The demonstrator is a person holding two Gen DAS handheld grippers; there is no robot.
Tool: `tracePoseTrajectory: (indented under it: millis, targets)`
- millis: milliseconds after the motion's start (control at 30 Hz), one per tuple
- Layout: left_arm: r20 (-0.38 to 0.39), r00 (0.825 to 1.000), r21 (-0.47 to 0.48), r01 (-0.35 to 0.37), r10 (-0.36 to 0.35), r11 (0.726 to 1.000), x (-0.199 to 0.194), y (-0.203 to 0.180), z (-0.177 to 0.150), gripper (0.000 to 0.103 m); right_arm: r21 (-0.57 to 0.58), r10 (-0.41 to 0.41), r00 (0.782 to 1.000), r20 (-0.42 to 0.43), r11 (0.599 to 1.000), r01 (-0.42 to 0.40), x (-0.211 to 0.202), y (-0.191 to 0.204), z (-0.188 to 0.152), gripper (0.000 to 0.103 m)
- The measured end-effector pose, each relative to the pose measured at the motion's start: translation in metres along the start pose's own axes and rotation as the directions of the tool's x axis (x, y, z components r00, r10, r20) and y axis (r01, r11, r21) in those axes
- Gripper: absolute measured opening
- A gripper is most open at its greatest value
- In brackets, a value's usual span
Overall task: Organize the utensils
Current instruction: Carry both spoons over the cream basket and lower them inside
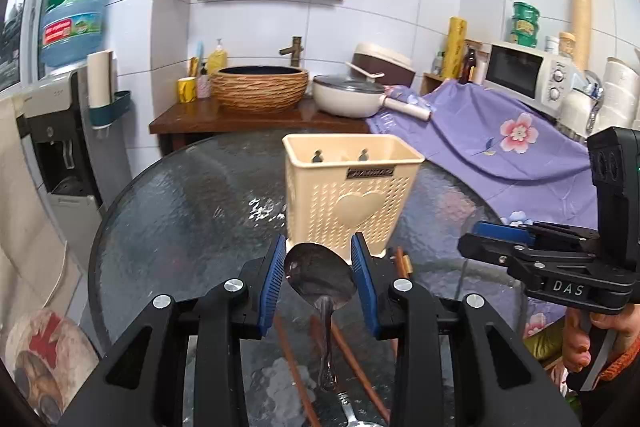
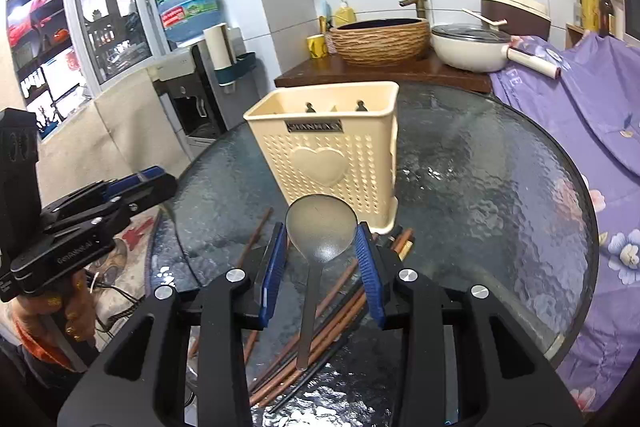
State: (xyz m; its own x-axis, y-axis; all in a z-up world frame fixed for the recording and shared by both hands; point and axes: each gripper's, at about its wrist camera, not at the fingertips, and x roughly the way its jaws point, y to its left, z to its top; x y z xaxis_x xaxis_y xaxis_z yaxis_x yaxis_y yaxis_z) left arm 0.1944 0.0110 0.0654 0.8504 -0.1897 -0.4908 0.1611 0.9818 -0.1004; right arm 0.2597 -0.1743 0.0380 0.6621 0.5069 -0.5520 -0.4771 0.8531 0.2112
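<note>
Left gripper [image 1: 320, 267] clamped on shiny metal spoon [image 1: 320, 277], blue pads pressed against bowl edges, handle hanging down toward camera. Right gripper [image 2: 322, 253] clamped likewise on matte grey spoon [image 2: 320, 227], bowl between pads, handle pointing down. Both spoons held above round glass table [image 2: 480, 187], just before cream perforated utensil holder [image 2: 332, 155] standing upright, heart on front. Brown chopsticks [image 2: 332, 315] lay on glass beneath grippers; fork [image 1: 347, 409] partly visible at bottom edge of left view.
</note>
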Motion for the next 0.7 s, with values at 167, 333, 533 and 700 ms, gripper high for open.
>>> tracePoseTrajectory:
  millis: [167, 333, 533, 700]
  targets:
    - [0.032, 0.999, 0.019, 0.033, -0.033, 0.999, -0.002, -0.002, 0.024, 0.033, -0.015, 0.025, 0.999, 0.027, 1.000, -0.025, -0.010, 0.006, 0.017, 0.036]
    - [0.134, 0.990, 0.015, 0.031, -0.033, 0.999, -0.007, 0.000, 0.081, 0.033, -0.065, 0.032, 0.994, 0.108, 0.998, -0.025, -0.026, 0.018, 0.060, 0.036]
    - [0.213, 0.977, -0.036, 0.014, -0.006, 0.999, 0.012, 0.007, 0.146, 0.033, -0.082, -0.037, 0.961, 0.274, 0.995, 0.062, -0.040, 0.021, 0.129, 0.036]
    - [0.241, 0.970, -0.084, 0.000, 0.021, 0.996, 0.036, 0.012, 0.169, 0.033, -0.045, -0.107, 0.941, 0.321, 0.991, 0.127, -0.021, 0.009, 0.169, 0.036]
